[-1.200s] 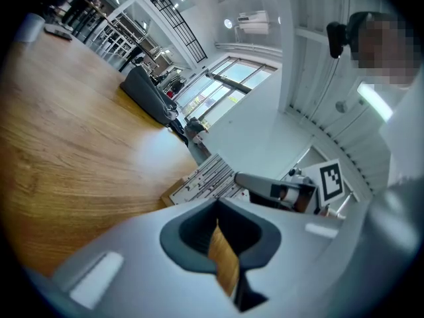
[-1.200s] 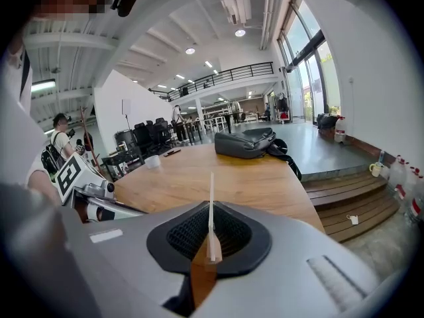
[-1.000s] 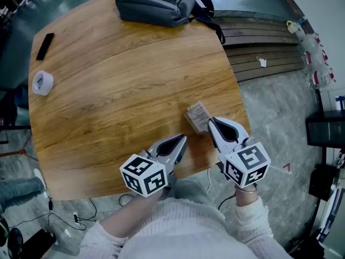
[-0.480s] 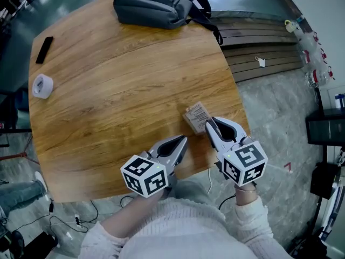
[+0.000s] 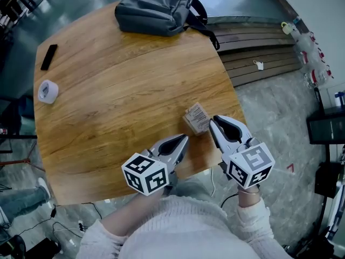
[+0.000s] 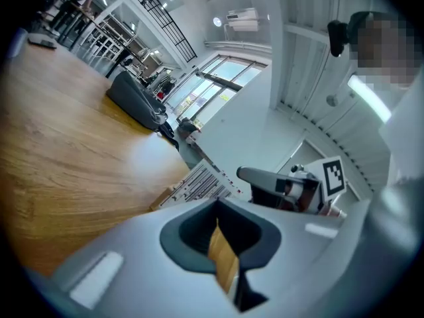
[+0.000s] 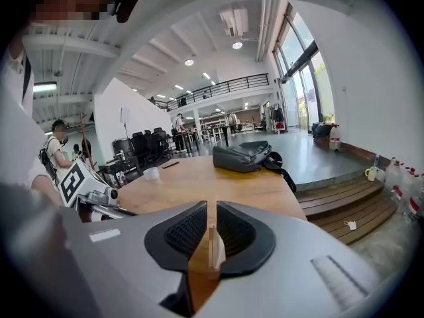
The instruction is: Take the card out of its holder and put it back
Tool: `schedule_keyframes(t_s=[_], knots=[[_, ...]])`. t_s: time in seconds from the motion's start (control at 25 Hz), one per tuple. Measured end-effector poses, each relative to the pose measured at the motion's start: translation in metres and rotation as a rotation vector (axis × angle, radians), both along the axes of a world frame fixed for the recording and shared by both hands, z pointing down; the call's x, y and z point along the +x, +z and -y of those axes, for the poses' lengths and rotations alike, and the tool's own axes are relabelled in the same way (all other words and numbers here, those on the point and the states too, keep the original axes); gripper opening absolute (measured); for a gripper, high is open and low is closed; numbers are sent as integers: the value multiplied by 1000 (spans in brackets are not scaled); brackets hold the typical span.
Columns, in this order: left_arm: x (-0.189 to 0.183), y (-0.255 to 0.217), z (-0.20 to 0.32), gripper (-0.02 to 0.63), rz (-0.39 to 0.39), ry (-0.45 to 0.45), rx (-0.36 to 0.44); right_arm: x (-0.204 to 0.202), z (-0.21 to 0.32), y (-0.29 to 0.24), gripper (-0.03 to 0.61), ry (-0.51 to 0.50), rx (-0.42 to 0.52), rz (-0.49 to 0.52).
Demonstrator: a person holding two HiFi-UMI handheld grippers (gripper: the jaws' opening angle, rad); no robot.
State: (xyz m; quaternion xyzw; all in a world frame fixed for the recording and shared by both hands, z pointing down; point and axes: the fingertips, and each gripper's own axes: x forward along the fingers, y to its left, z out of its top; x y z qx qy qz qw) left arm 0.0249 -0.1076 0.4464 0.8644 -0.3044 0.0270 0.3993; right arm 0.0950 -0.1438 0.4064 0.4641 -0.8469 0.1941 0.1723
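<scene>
A small tan card holder [image 5: 196, 117] with printed lines lies on the wooden table [image 5: 124, 85] near its front right corner. My right gripper [image 5: 212, 122] has its tips at the holder's right edge. In the right gripper view the right gripper [image 7: 212, 225] is shut on a thin pale card [image 7: 213, 249] that stands edge-on between the pads. My left gripper [image 5: 184, 140] rests just left of the holder, apart from it and shut on nothing. The left gripper view shows the left gripper [image 6: 218, 242], the holder [image 6: 199, 185] beyond it and the right gripper [image 6: 281, 184].
A dark grey backpack [image 5: 156, 7] lies at the table's far edge. A roll of white tape [image 5: 47, 90] and a black flat object [image 5: 49, 56] sit at the far left. Wooden steps [image 5: 259, 53] and the floor are to the right.
</scene>
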Motion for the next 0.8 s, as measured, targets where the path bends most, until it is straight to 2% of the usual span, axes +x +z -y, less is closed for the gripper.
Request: schedule_keyframes(t_s=[0.16,0.44,0.6,0.8], knots=[[3,-18,-1,8,9,30,43,-1,-11,-21,3,1,36,25],[4,-44,0,8,2,77,94,-17,-44,-31,0,-21,36,89],[7,-53,-1,8,20,114,122,-25,-60,-26,0,-20,15,136],[7,-56,-13,9,55,165,146,-33,-74,-21,0,-37,4,138]])
